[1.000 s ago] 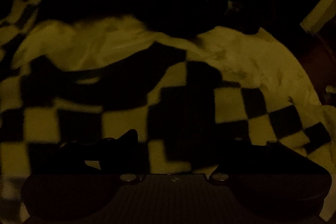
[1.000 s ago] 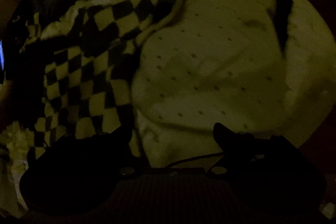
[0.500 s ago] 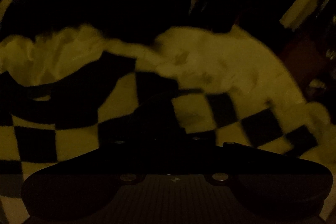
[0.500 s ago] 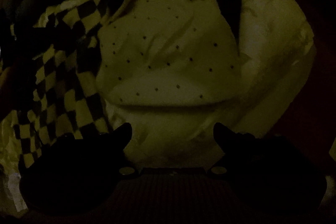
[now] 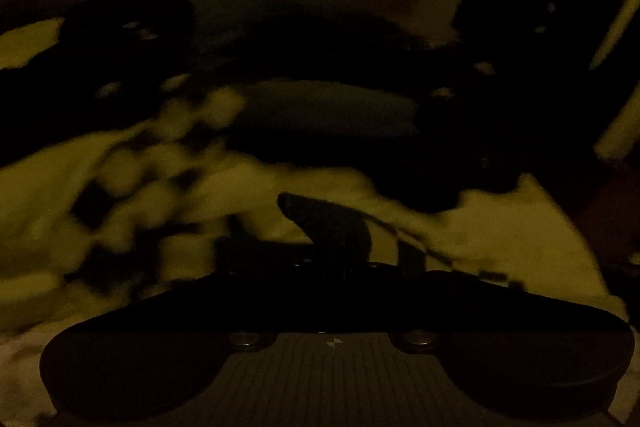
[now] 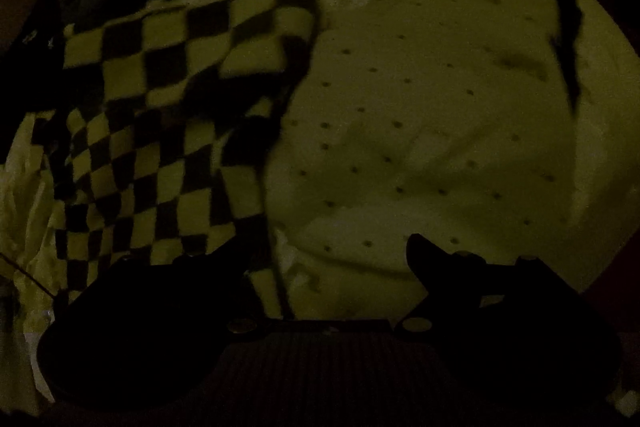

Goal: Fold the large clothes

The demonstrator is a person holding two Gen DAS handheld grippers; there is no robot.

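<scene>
Right wrist view, checkered garment [image 6: 160,115] left of open right hand-held gripper [image 6: 320,251]

- Both views are very dim, with a yellow-green cast and grainy noise.
- The left wrist view is smeared by motion blur; its checks dissolve.
- The right wrist view is sharper.
- Fisheye bending curves the edges; corners fall black.

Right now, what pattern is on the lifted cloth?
Dark and light checks on the checked cloth, clearest in the right wrist view.
</scene>
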